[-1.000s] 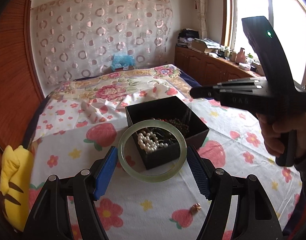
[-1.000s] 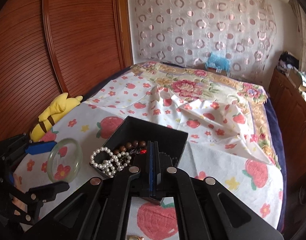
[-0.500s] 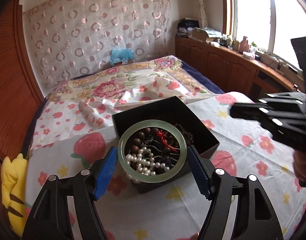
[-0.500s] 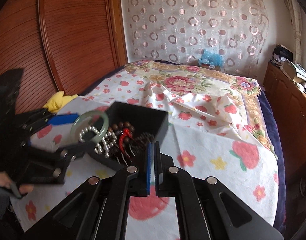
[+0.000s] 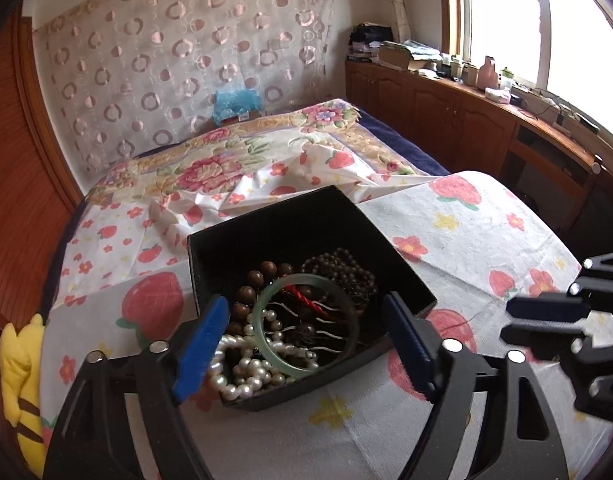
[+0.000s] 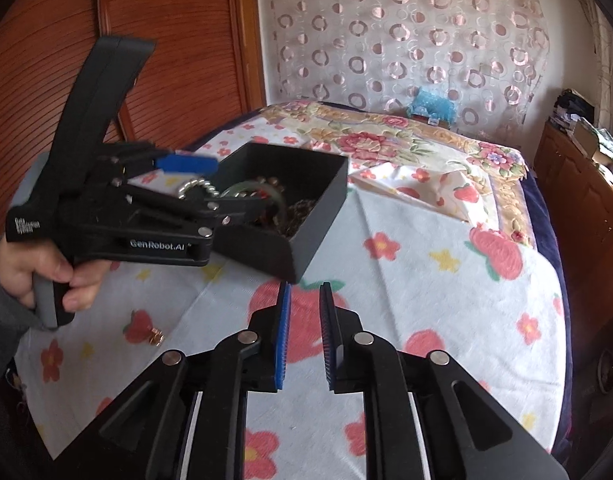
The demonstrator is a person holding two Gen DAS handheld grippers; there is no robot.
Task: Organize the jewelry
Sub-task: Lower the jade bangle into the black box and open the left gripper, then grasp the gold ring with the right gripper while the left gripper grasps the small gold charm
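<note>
Step in hand, as judged: placing the bangle [image 5: 306,322] into the black box [image 5: 306,224] that sits on the bed [image 5: 466,240]. The bangle lies tilted inside the box, on top of the pearls [image 5: 242,372] and dark beads [image 5: 250,280], near the front wall.

To finish well: lift the left claw [image 5: 306,344] straight up and back, keeping both pads clear of the bangle and the pearl strand so that nothing is dragged over the rim. The box is light card by its look; a knock on its front wall could shift it.

Left claw: spread wide, the blue pads standing to either side of the bangle with a visible gap on each side. It holds nothing.

Right claw [image 6: 305,336]: parted a little, empty, hovering over the bedspread just short of the box's near corner, touching nothing.

One small gold piece [image 6: 157,337] lies loose on the bedspread, apart from the box; judged not yet stowed.
</note>
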